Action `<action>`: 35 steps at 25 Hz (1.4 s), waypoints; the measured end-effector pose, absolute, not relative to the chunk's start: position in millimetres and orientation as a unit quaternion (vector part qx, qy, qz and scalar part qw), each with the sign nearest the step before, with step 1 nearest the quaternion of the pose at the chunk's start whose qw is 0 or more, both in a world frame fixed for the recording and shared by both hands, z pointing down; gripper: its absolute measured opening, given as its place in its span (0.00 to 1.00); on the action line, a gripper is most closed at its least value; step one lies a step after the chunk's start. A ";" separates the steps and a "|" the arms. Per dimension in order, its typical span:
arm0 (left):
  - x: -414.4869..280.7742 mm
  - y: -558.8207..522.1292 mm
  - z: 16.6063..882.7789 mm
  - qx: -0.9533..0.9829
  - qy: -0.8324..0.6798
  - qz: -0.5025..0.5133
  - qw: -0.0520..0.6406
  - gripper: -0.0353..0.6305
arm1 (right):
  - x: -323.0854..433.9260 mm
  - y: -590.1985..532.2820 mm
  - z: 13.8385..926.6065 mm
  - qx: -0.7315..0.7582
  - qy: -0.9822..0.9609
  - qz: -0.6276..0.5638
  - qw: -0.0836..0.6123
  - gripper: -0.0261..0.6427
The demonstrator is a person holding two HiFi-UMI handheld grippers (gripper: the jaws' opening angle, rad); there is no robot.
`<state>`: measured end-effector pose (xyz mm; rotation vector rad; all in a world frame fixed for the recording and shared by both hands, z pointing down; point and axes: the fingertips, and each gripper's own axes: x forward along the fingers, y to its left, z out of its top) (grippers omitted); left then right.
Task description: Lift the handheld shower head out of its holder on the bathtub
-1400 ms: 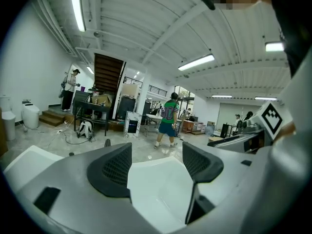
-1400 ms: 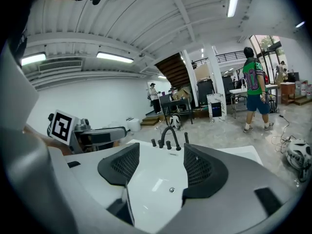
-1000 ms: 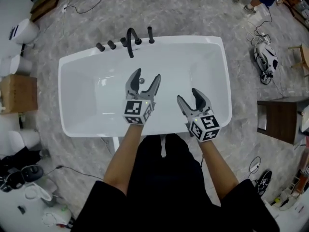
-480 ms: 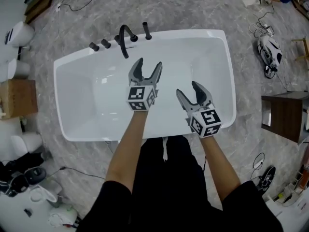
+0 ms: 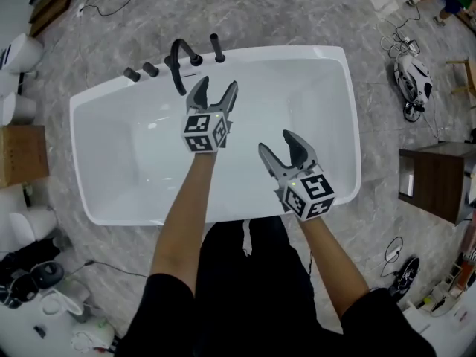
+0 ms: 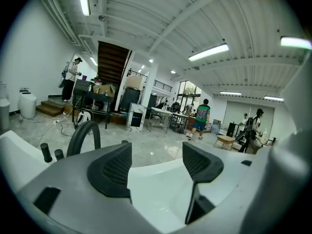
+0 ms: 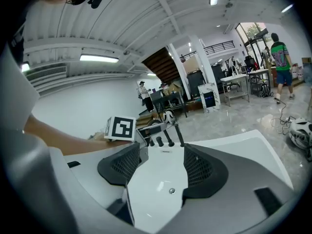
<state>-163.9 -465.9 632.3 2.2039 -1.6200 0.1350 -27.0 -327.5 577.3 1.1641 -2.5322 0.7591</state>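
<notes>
While the person is leaning over the near rim of the white bathtub (image 5: 352, 110), 2 bare forearms are reaching out across the basin. The right gripper (image 5: 277, 144) is hanging nearer the body, over the basin toward its right end. Its jaws are standing apart, framing only the tub floor and the small round drain (image 7: 171, 191). The left gripper (image 5: 214, 89) is hovering farther in, close to the far rim, and its jaws are also gaping wide with nothing between them. Just beyond its tips, the black arched spout (image 5: 178, 58) is curving over the far rim. Right of the spout, the handheld shower head (image 5: 216, 47) is standing upright in its holder on that rim, near the left gripper but apart from it. 2 short black knobs (image 5: 132, 74) are sitting on the far rim to the spout's left. Past the tub, grey marbled floor (image 5: 297, 10) is stretching away.
</notes>
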 end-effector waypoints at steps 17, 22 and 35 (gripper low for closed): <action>-192.2 -543.0 692.9 0.751 -0.607 0.025 0.258 0.50 | -34.7 -347.3 620.7 0.390 -0.869 0.272 0.138 0.41; -194.9 -556.9 711.1 0.755 -0.602 0.048 0.255 0.50 | -25.2 -352.5 626.2 0.404 -0.863 0.268 0.141 0.41; -200.2 -588.8 741.0 0.754 -0.603 0.064 0.251 0.50 | -27.1 -348.1 657.0 0.390 -0.863 0.280 0.159 0.41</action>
